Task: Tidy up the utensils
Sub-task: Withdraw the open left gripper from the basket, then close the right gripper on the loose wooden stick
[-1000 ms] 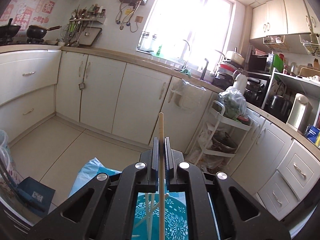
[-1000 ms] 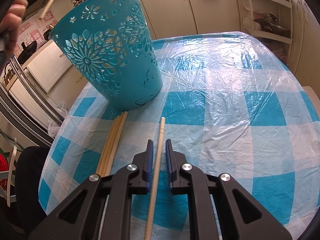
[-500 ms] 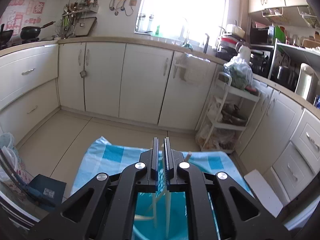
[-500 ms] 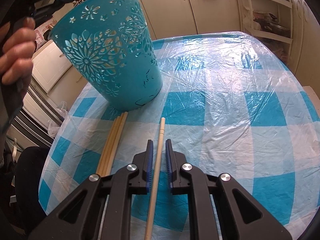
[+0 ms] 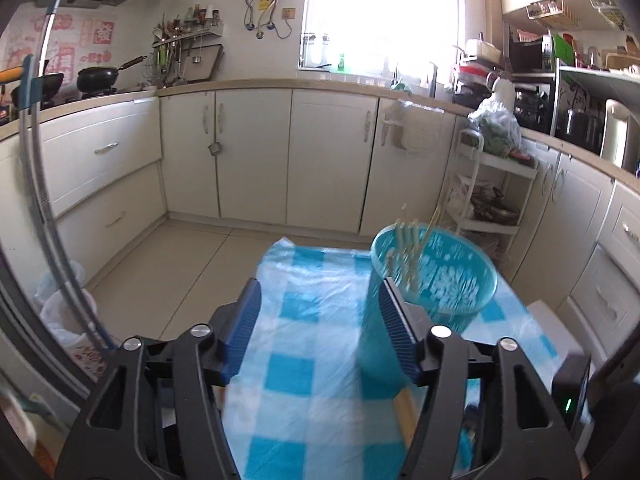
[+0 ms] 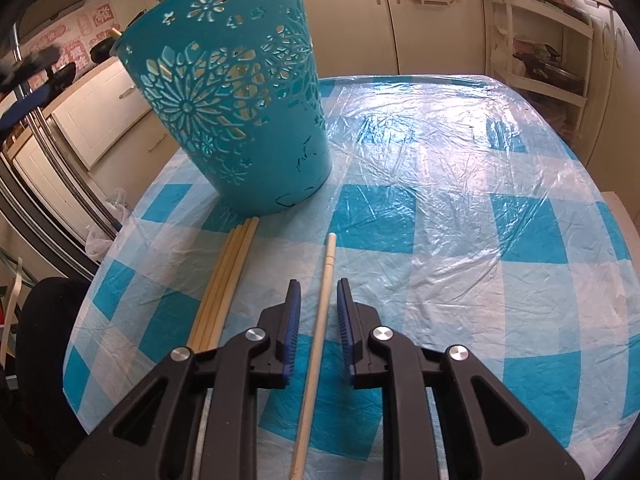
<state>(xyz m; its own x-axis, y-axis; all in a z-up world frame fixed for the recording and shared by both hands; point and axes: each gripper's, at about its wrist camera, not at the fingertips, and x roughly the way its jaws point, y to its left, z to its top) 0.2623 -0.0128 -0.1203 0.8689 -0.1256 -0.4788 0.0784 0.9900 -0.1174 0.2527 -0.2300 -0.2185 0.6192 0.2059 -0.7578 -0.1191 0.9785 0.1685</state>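
My right gripper (image 6: 318, 316): jaws slightly apart, straddling a lone chopstick (image 6: 320, 320) flat on the cloth (image 6: 440, 200), not pinching it. Bundle (image 6: 224, 284) just left, bin (image 6: 236, 100) ahead. Left gripper (image 5: 320, 320): jaws wide, empty, above the cloth; bin with chopsticks (image 5: 408, 252) at right.

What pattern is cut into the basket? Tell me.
Teal basket with cut-out flower and petal lattice; clearest in the right wrist view.

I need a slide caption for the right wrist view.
Open right gripper straddles one chopstick beside the basket.
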